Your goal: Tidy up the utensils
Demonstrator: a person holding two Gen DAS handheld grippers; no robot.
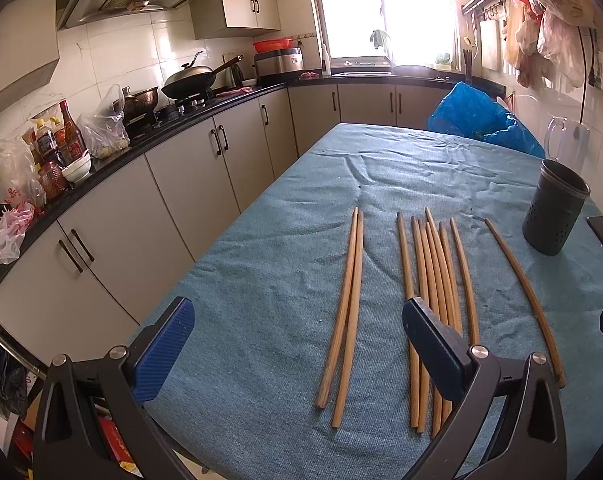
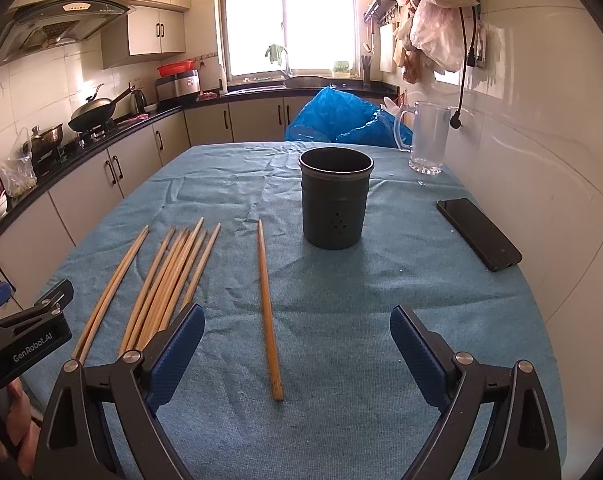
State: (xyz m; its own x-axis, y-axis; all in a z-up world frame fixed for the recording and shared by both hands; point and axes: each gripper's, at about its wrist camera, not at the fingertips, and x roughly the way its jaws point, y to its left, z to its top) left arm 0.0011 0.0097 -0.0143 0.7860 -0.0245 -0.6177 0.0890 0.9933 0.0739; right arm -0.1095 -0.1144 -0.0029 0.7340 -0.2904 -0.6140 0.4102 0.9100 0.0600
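Several wooden chopsticks lie on the blue cloth of the table (image 1: 261,280). A pair (image 1: 347,312) lies at the left, a bundle (image 1: 433,280) in the middle and a single chopstick (image 1: 521,292) at the right. A dark utensil holder (image 1: 553,212) stands upright at the far right. My left gripper (image 1: 297,344) is open and empty above the cloth, with the pair between its fingers. In the right wrist view my right gripper (image 2: 297,352) is open and empty, with the single chopstick (image 2: 267,312) between its fingers and the holder (image 2: 335,196) ahead. The bundle (image 2: 169,280) lies to the left.
A black phone (image 2: 477,232) lies at the table's right side. A clear glass mug (image 2: 427,138) and a blue plastic bag (image 2: 341,120) are at the far end. A white wall runs along the right; kitchen cabinets (image 1: 181,184) and a cluttered counter run along the left.
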